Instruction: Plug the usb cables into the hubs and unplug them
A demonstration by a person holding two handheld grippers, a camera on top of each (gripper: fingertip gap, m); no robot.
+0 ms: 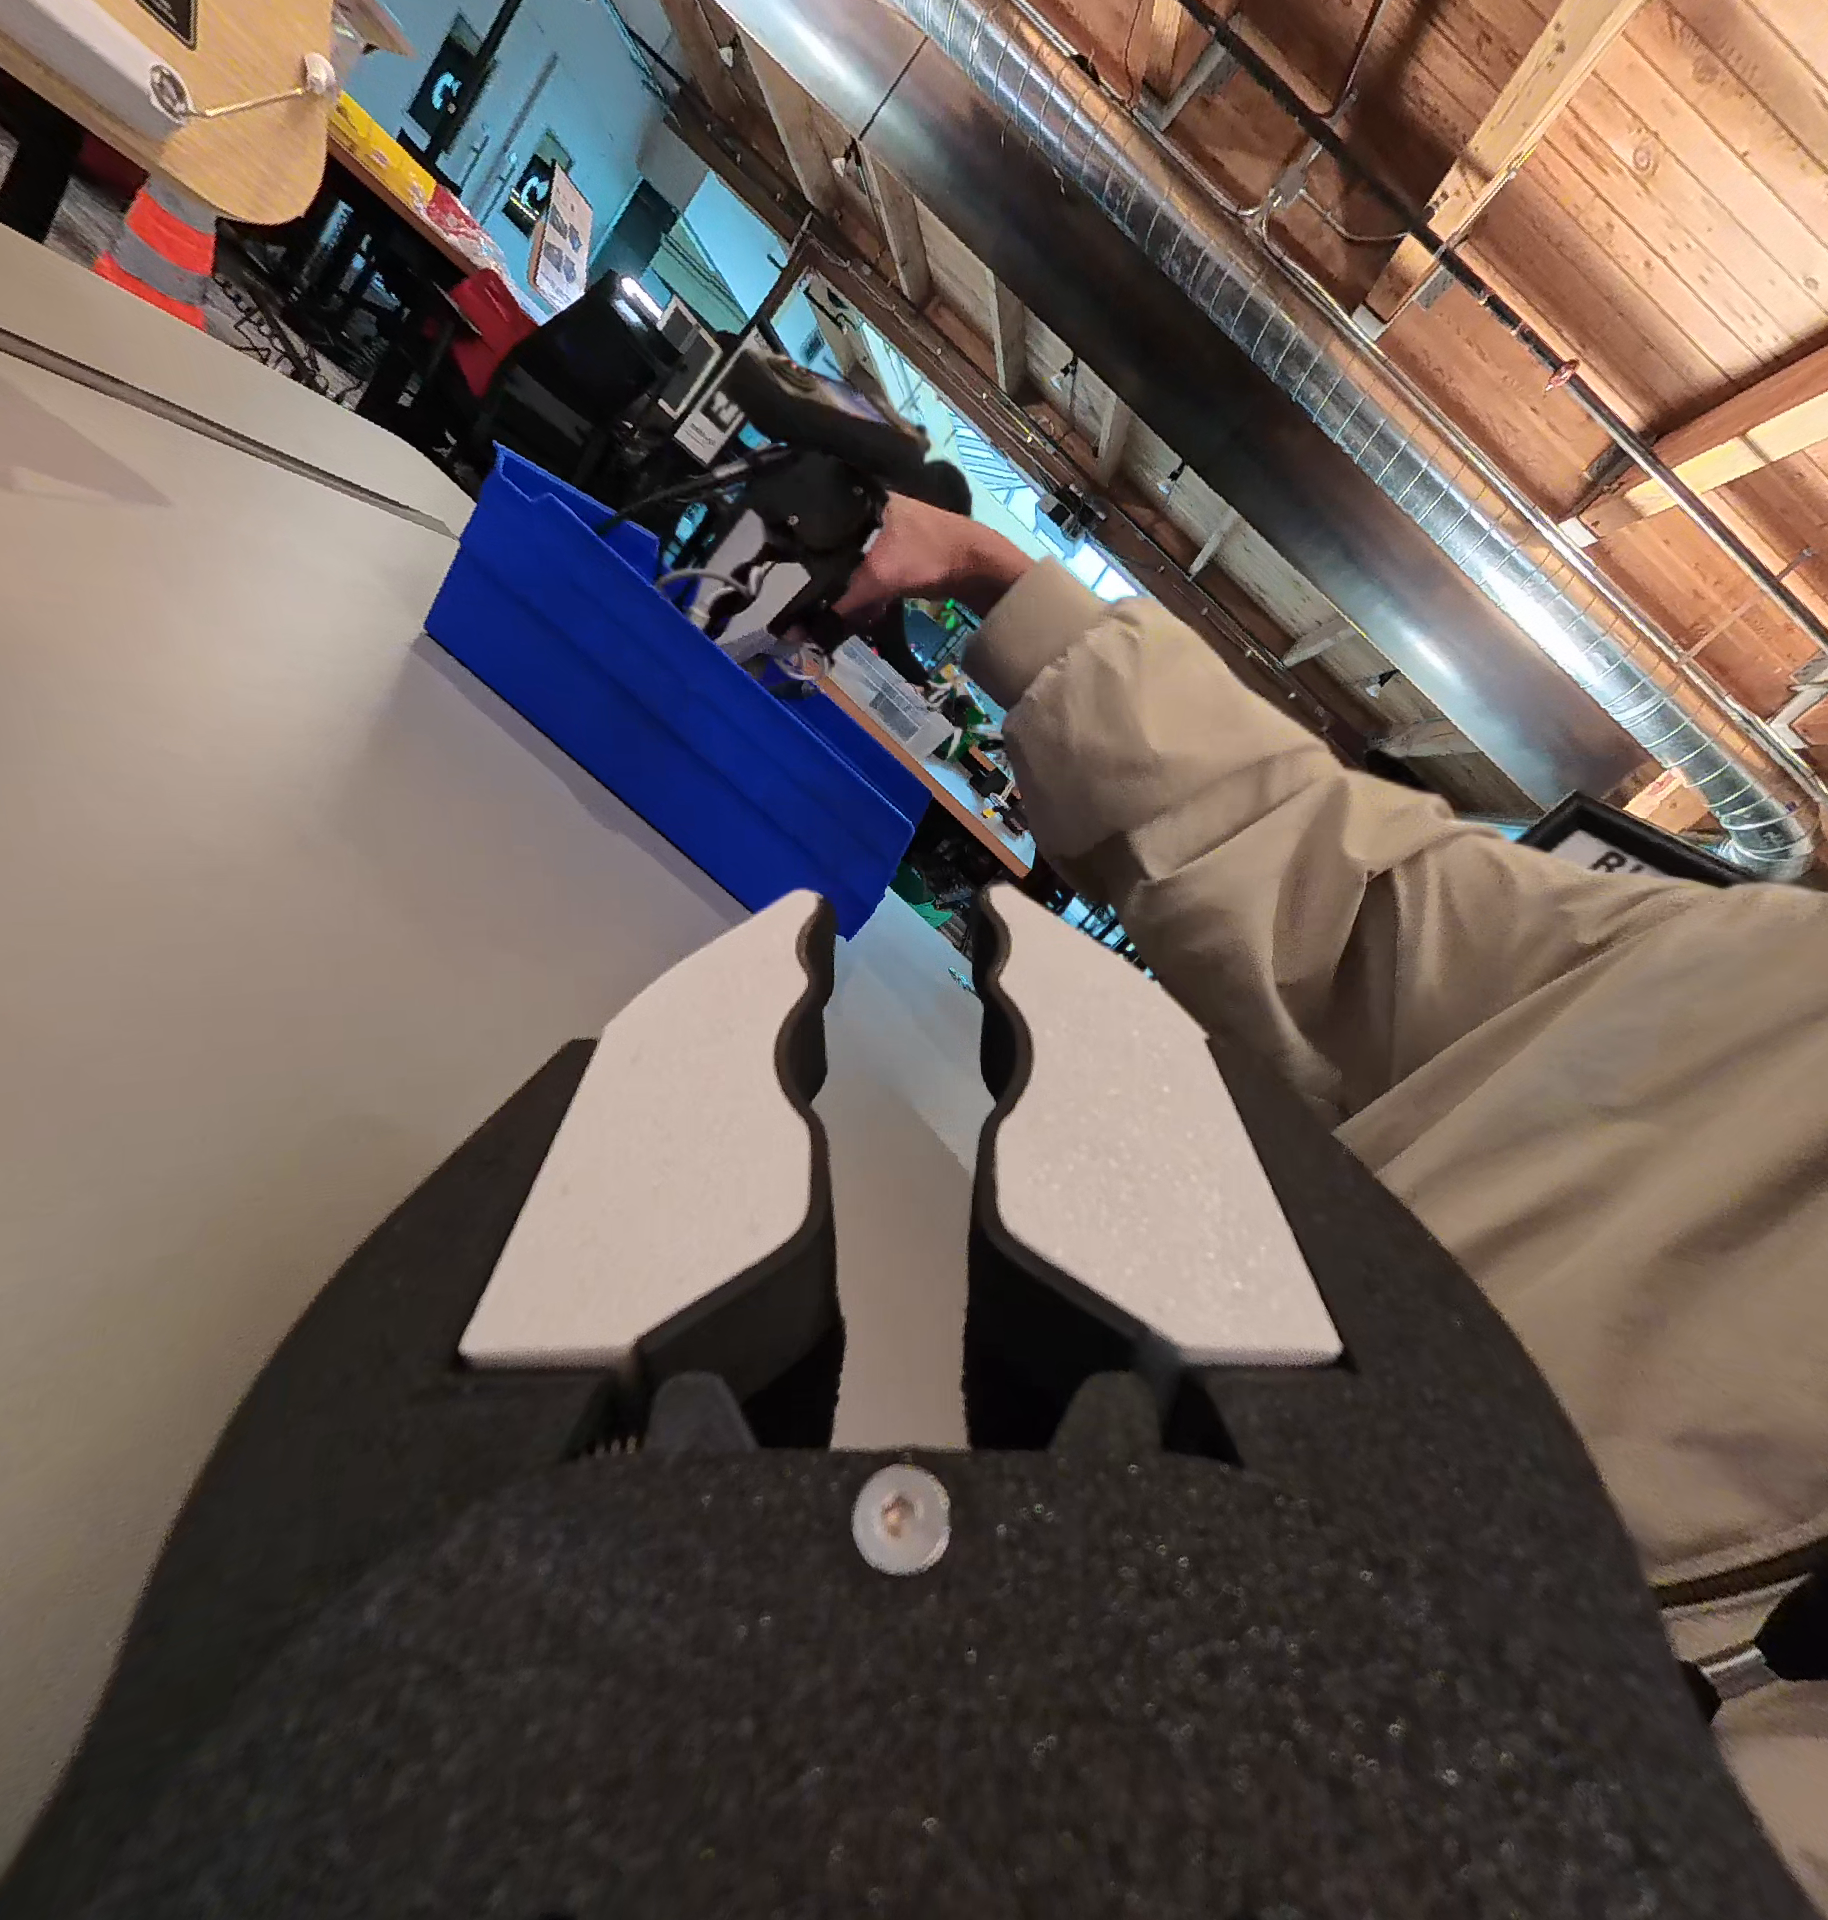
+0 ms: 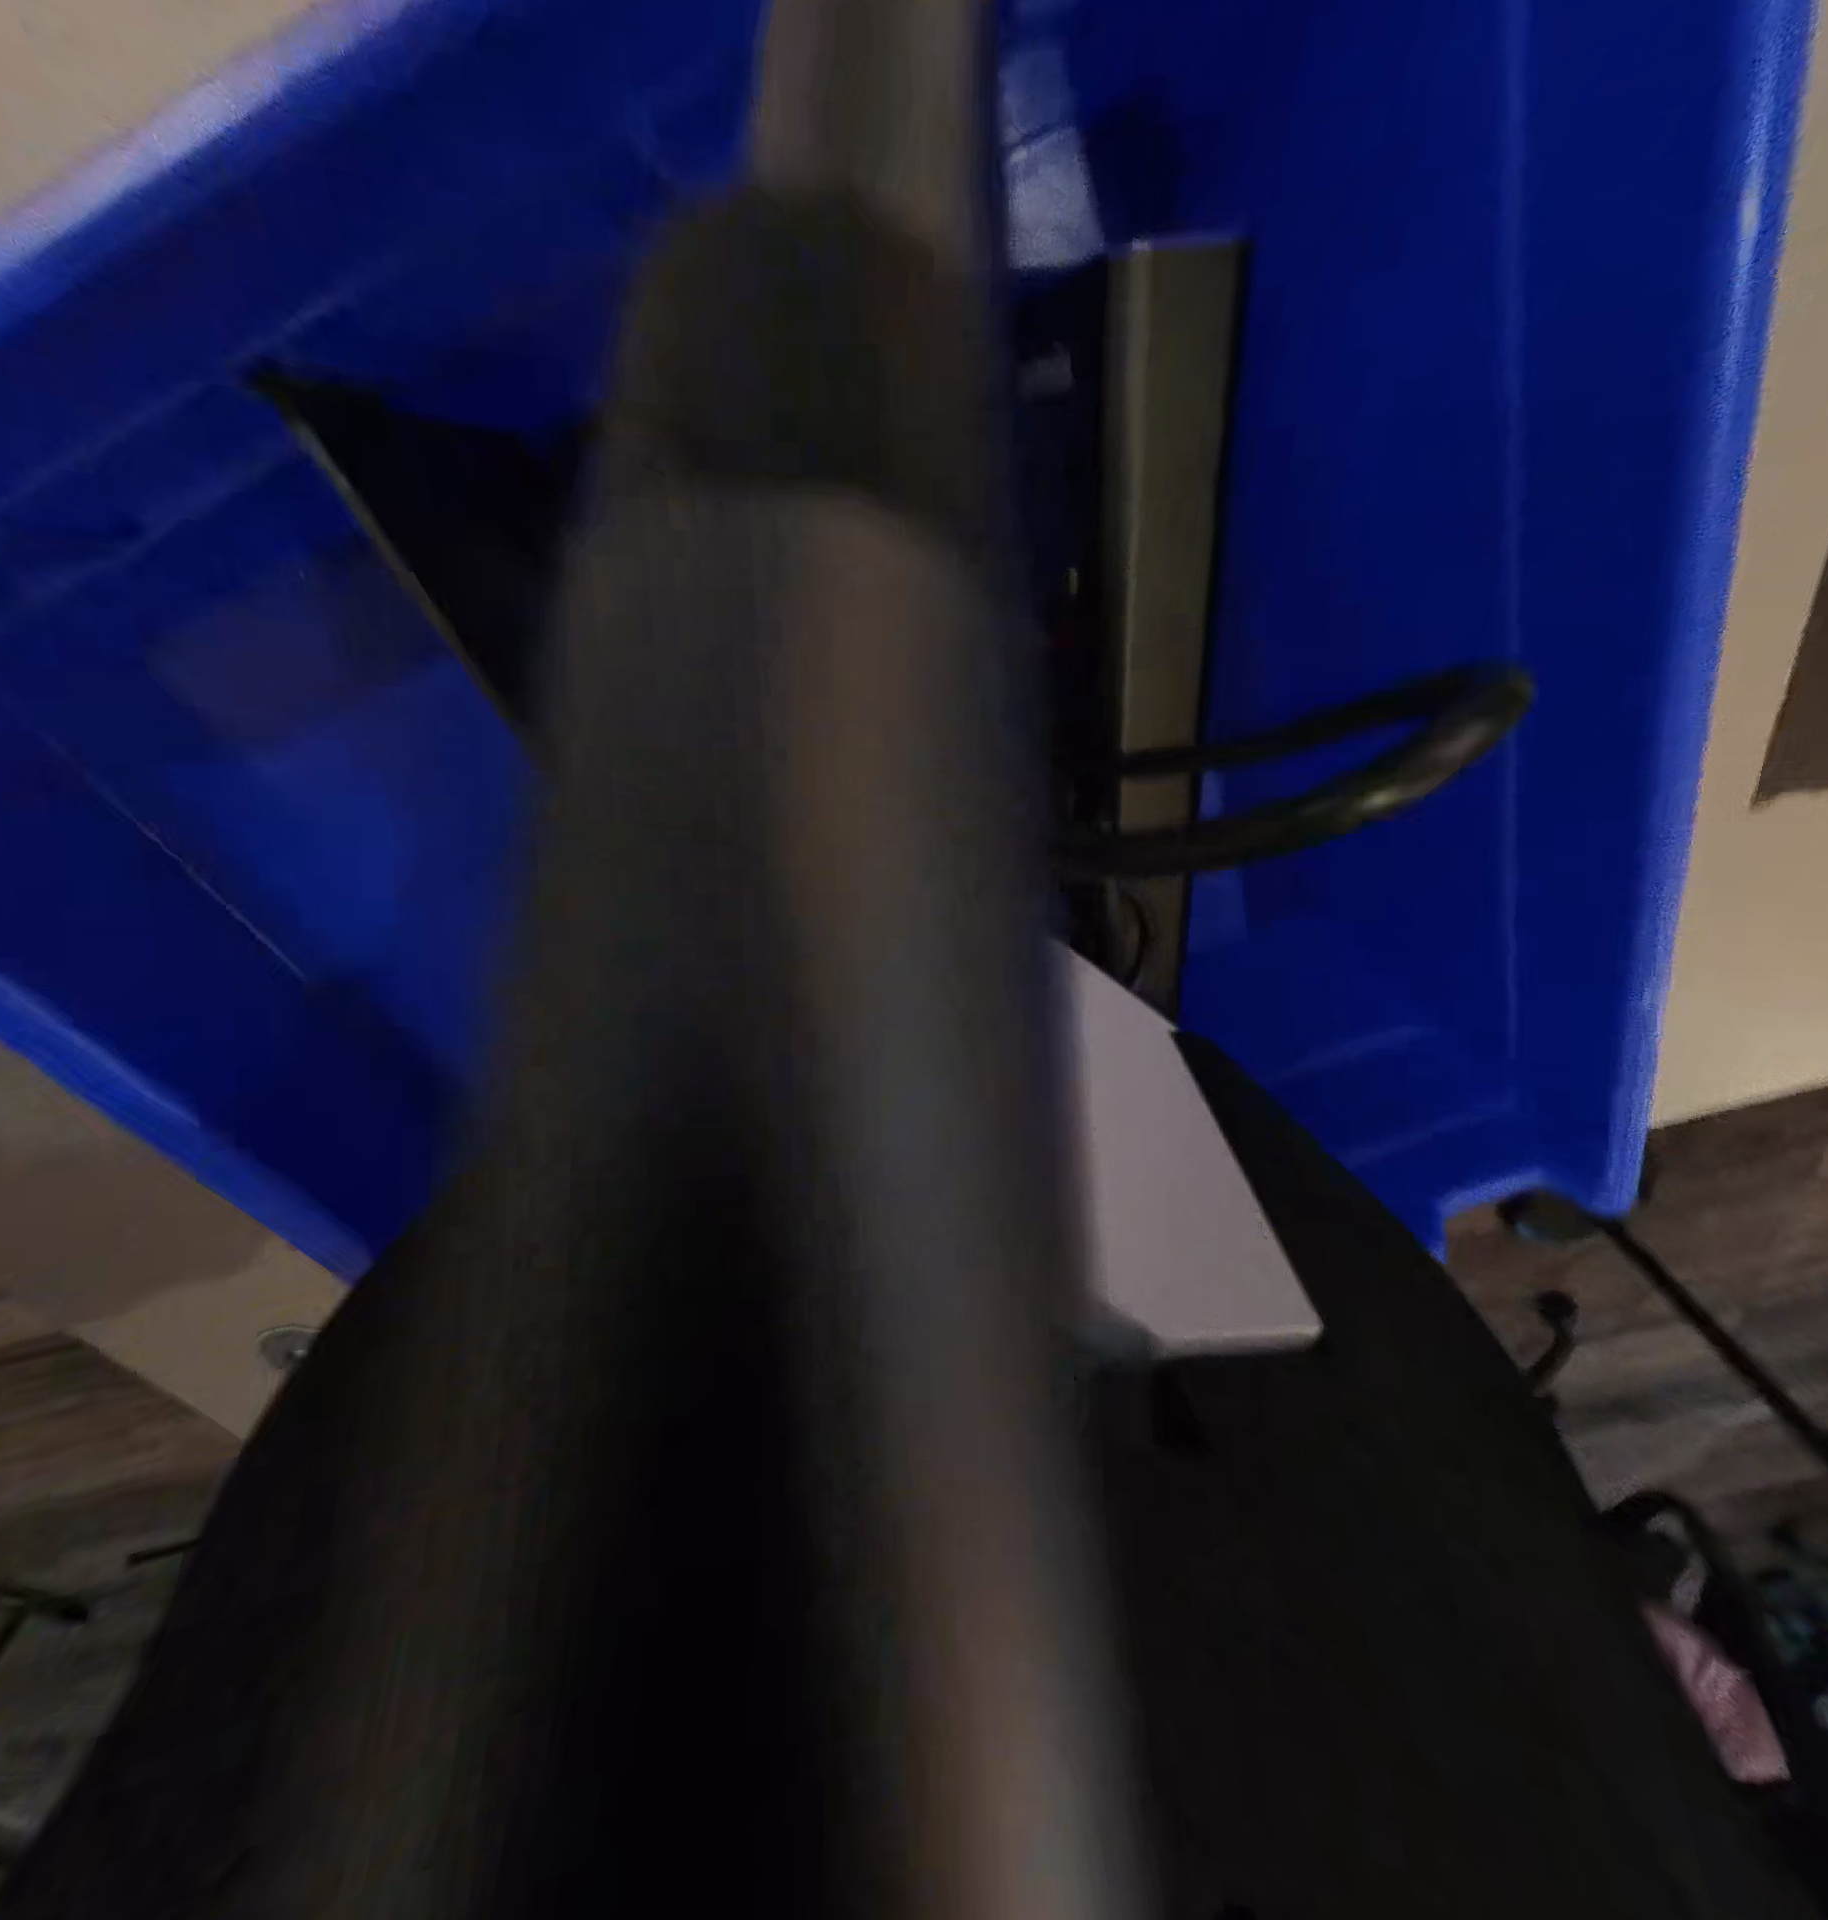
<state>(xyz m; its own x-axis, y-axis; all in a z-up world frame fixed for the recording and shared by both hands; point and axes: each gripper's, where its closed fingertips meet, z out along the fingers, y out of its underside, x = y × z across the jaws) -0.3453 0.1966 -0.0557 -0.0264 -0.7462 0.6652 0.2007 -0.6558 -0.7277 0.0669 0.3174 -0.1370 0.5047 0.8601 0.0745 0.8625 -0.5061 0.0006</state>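
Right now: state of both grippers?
Left gripper: open, empty, above the table.
Right gripper: in the blue bin; view blurred, cannot tell.

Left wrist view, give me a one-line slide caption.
Left claw open and empty above the table, while the right claw reaches into the blue bin.

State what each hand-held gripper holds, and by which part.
The left hand-held gripper is open and holds nothing. The right hand-held gripper reaches into the blue bin; a blurred dark shape blocks its own view, so its hold cannot be told.
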